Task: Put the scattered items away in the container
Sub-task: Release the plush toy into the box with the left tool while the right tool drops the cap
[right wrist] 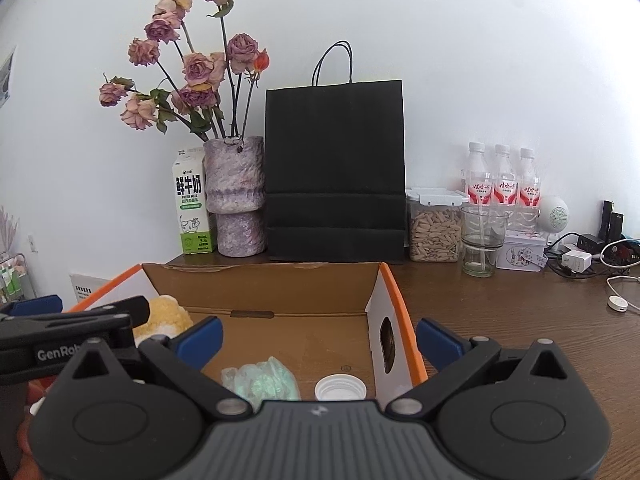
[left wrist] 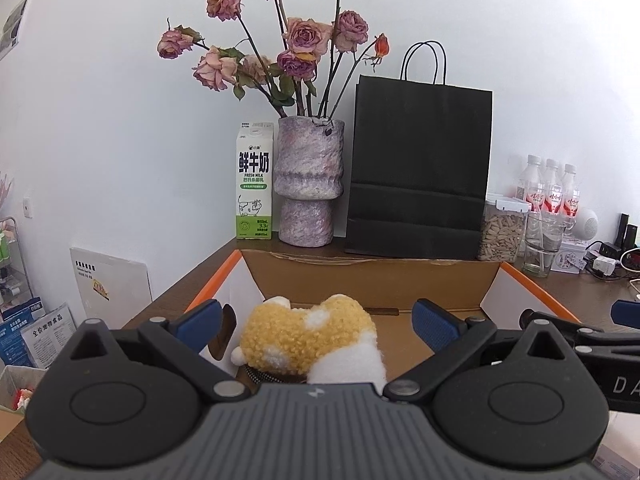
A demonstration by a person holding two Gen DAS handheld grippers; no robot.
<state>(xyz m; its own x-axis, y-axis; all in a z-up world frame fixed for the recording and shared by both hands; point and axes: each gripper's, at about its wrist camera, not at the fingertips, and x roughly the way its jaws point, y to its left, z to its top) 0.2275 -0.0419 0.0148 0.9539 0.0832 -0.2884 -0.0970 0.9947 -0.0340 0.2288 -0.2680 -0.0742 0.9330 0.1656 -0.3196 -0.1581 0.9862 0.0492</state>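
An open cardboard box (left wrist: 372, 268) with orange edges stands on the wooden table. Inside it lies a yellow and white plush toy (left wrist: 308, 336), between the blue pads of my left gripper (left wrist: 318, 322). The jaws stand wide and neither pad touches the toy. In the right wrist view my right gripper (right wrist: 320, 340) is open too, with its left pad over the box (right wrist: 260, 270) and its right pad outside the orange wall. Below it on the box floor lie a crumpled pale green wrapper (right wrist: 260, 380) and a white cap (right wrist: 340, 388). The left gripper (right wrist: 88, 308) partly hides the plush toy (right wrist: 164, 316).
Behind the box stand a milk carton (right wrist: 192, 204), a vase of dried roses (right wrist: 236, 200) and a black paper bag (right wrist: 336, 176). To the right are a seed jar (right wrist: 434, 228), a glass (right wrist: 482, 240), three bottles (right wrist: 504, 184), a tin and cables (right wrist: 580, 256).
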